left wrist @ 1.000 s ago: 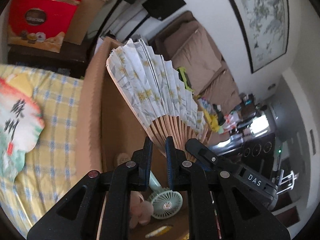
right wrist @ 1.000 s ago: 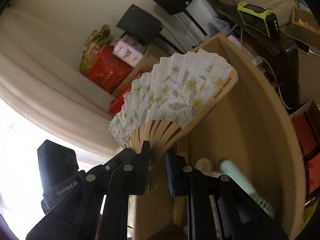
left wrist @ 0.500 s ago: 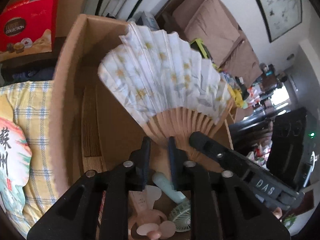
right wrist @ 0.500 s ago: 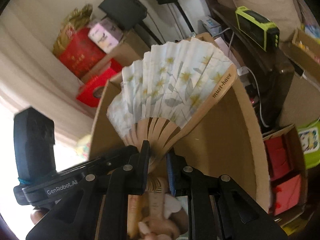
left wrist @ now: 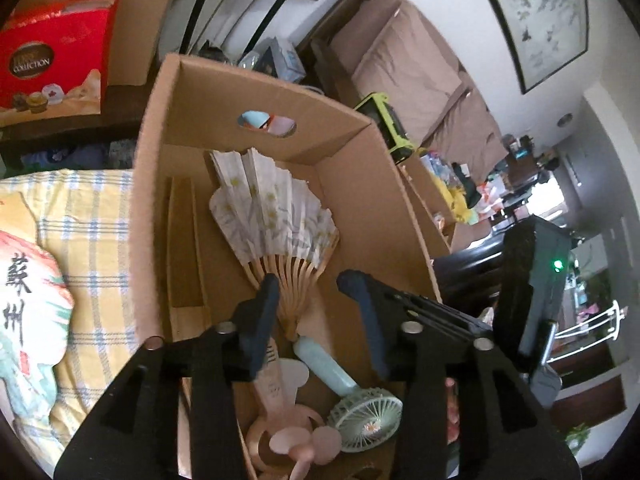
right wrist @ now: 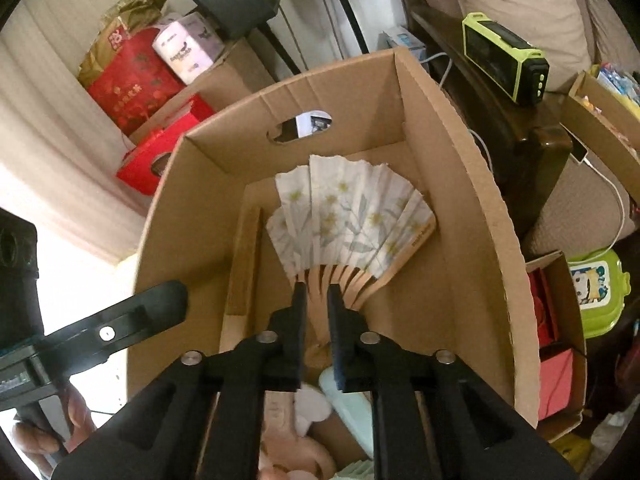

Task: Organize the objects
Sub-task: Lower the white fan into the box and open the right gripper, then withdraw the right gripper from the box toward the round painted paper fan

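A white folding paper fan (left wrist: 272,216) with yellow flowers and wooden ribs lies spread open inside a cardboard box (left wrist: 152,152). My left gripper (left wrist: 308,284) is open above the fan's ribs and holds nothing. My right gripper (right wrist: 317,292) is nearly shut, with its jaws at the fan's wooden ribs (right wrist: 340,276); whether it still pinches them is unclear. The fan also shows in the right wrist view (right wrist: 348,220), low in the box (right wrist: 496,220). The left gripper shows at the left of the right wrist view (right wrist: 160,300).
A mint handheld fan (left wrist: 360,404) and a pink handheld fan (left wrist: 296,436) lie at the box's near end. A yellow checked cloth (left wrist: 92,216) with a printed round fan (left wrist: 24,308) lies left of the box. Red gift boxes (left wrist: 52,52) stand behind; a dark table (right wrist: 520,136) is right.
The paper fan has come down from above the box rim to lie inside the box. My left gripper has opened and let go of its ribs.
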A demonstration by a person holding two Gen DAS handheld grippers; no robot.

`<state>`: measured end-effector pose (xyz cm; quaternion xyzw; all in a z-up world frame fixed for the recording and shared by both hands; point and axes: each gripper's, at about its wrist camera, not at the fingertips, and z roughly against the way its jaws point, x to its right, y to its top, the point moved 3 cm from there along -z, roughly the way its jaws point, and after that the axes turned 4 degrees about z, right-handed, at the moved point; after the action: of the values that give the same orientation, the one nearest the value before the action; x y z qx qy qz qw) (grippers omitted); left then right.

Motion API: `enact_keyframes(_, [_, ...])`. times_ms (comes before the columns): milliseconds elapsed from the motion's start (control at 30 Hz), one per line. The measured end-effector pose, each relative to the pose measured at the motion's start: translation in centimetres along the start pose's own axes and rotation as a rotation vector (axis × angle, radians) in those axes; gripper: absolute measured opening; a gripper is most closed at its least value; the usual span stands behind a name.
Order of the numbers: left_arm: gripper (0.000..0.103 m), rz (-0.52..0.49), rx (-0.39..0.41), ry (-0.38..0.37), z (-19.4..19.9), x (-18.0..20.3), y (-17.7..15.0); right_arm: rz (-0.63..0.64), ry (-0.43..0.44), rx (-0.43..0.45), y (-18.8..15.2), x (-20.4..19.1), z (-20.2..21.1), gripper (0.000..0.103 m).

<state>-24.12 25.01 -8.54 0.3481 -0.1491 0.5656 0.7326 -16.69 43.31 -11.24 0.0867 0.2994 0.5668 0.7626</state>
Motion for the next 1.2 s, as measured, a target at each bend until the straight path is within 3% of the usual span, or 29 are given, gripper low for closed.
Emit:
enact_keyframes(100, [0.052,-0.016,0.023,0.022,1.3,0.1,0.1,0.016,0.005,0.021,-0.2,-0.8,1.0,0.026])
enact_keyframes(200, [0.053,-0.03,0.047,0.065,2.9,-0.2,-0.4,0.04,0.004,0.038,-0.3,-1.9,1.9,0.044])
enact_keyframes(267, [0.054,-0.034,0.062,0.089,4.1,-0.6,-0.8,0.06,-0.002,0.06,-0.4,-2.8,2.7,0.048])
enact_keyframes(367, [0.072,-0.018,0.094,0.115,5.7,-1.4,-1.3,0.073,0.012,0.078,-0.5,-3.9,3.6,0.051])
enact_keyframes(467, [0.08,0.007,0.116,0.114,7.4,-2.3,-1.7,0.098,0.031,0.086,-1.1,-5.4,4.1,0.056])
enact_keyframes(700, [0.08,0.021,0.122,0.146,9.6,-3.9,-3.4,0.148,0.052,0.091,-2.4,-8.1,4.5,0.065])
enact_keyframes(1033, [0.082,-0.005,0.185,0.233,13.0,-4.5,-5.8,0.184,0.065,0.096,-4.2,-10.4,5.1,0.067])
enact_keyframes(1200, [0.083,-0.003,0.21,0.251,14.6,-4.8,-6.5,0.199,0.073,0.107,-4.8,-11.5,5.5,0.074])
